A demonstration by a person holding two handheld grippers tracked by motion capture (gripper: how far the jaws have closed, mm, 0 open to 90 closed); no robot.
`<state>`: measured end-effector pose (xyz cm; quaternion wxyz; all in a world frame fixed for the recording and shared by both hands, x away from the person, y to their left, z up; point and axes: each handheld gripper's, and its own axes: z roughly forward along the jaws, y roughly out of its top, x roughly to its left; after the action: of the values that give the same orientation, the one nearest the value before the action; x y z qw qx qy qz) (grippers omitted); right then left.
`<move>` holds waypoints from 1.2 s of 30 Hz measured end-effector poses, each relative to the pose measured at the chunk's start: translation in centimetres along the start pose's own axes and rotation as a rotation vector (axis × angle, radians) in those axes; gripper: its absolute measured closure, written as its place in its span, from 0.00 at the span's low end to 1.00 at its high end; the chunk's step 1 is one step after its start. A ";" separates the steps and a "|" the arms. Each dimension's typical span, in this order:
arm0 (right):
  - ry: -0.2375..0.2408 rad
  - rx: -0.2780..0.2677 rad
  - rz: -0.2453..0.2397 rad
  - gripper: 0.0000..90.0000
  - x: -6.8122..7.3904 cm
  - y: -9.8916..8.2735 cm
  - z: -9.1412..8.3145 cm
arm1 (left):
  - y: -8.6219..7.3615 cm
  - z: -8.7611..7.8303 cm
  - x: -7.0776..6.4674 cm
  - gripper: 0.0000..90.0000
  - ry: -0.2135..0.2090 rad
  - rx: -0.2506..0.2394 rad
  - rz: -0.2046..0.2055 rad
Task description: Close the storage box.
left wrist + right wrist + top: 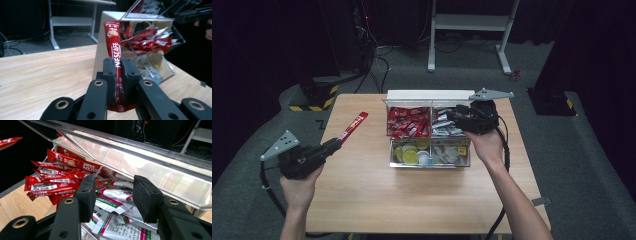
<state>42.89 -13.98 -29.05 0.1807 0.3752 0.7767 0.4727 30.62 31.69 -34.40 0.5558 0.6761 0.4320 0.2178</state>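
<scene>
From above, the left gripper point(334, 144) sits at about 9 o'clock on the pale wooden table point(362, 200), its jaws clamped on a long, thin red coffee stick point(353, 126) that slants up toward 1 o'clock, well clear of the box. The left gripper view adds what the high view cannot: white lettering runs the length of the glossy stick point(115, 50), and its crimped lower end pokes out below the flat black pads.

The clear plastic box point(430, 164) stands at the table's 12 o'clock side, split into four compartments, with a white lid point(427, 95) raised behind it. The high view shows round yellow-green pods point(410, 154) in the near left compartment. The right gripper point(458, 116) hovers over the far right compartment; its jaws stand apart with nothing between them. The right gripper view shows shiny silver sachets with green and pink bands point(117, 195) below the jaws, a heap of red sticks point(53, 183) to their left, and the see-through lid point(150, 162) slanting overhead
</scene>
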 end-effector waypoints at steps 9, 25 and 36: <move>0.001 -0.004 -0.001 0.59 -0.1 0.0 0.0 | -1.7 0.5 0.3 0.92 0.090 0.035 0.018; 0.003 -0.008 -0.002 0.59 -0.1 -0.1 0.0 | -5.4 3.8 0.8 0.92 0.093 0.090 -0.031; 0.002 -0.017 -0.003 0.59 -0.1 -0.2 0.0 | -6.6 4.7 1.0 0.92 0.106 0.087 -0.045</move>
<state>42.85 -14.08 -29.29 0.1840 0.3720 0.7733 0.4793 32.59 29.92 -42.11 0.5068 0.6773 0.4850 0.2217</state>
